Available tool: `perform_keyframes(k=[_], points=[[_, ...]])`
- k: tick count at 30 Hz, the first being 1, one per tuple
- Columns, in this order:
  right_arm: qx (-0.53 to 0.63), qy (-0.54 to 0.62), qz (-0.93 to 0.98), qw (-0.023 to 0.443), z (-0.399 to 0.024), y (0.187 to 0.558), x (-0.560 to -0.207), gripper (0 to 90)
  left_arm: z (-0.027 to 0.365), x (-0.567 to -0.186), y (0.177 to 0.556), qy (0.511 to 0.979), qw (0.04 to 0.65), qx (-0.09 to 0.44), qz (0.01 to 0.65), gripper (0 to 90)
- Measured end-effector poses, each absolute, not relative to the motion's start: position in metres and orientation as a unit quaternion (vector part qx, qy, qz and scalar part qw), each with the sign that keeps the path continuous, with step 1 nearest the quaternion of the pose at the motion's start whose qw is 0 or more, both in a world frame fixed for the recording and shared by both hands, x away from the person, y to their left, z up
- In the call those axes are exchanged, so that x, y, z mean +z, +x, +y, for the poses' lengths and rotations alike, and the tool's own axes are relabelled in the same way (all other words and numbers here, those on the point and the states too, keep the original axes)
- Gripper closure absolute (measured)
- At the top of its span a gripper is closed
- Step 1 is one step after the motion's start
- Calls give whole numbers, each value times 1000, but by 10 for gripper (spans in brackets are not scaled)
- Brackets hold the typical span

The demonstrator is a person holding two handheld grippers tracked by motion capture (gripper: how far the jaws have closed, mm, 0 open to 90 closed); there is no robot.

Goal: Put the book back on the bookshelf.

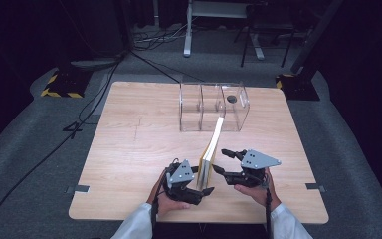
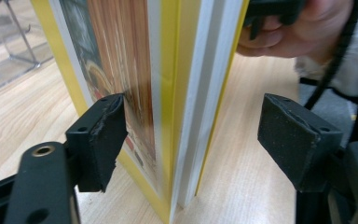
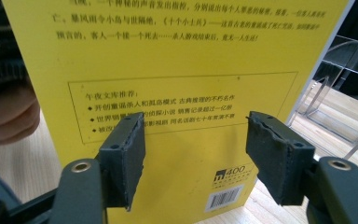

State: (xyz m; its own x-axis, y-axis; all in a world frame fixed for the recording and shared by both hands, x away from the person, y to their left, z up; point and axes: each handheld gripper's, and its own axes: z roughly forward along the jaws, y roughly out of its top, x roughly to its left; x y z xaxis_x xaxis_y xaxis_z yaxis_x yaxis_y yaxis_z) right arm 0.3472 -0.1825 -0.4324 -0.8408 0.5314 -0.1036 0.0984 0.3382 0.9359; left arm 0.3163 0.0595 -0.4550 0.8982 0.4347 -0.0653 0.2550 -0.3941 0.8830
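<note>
- Yellow paperback book stands upright on its edge at the near middle of the pale wooden bench.
- Left tool straddles its spine end, jaws spread, pads off the covers.
- Right tool faces the back cover, jaws apart, gripping nothing.
- Clear plastic divided rack sits farther back; the book's top leans toward it.

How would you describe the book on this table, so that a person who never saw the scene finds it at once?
Start from the wooden table and find the clear plastic organizer near its far edge. In front of it, a thin book stands upright on its edge, between the left gripper and the right gripper. It is the one bright yellow thing there, and its back cover carries black printed text and a barcode.
</note>
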Motion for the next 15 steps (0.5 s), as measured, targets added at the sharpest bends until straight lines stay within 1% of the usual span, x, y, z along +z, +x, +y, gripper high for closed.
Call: perform_keyframes(k=[3,4,5,6,9,11,13,15], points=[[535,198,796,201,-181,347,-435,373,53,-458,315,830,499,116,220,253],[533,197,797,204,-180,347,-435,371,53,-458,315,826,501,123,226,284],[533,197,797,204,-180,347,-435,371,53,-458,315,826,501,123,226,341],[532,201,797,203,-181,348,-436,367,55,-458,316,824,503,124,230,341],[535,215,791,203,-184,352,-438,363,61,-456,319,815,515,123,235,454],[537,226,788,200,-187,354,-438,362,62,-455,319,816,514,125,234,463],[538,229,786,202,-188,354,-437,361,62,-455,318,815,515,125,233,491],[540,230,784,203,-188,354,-437,361,63,-455,317,815,517,128,227,560]])
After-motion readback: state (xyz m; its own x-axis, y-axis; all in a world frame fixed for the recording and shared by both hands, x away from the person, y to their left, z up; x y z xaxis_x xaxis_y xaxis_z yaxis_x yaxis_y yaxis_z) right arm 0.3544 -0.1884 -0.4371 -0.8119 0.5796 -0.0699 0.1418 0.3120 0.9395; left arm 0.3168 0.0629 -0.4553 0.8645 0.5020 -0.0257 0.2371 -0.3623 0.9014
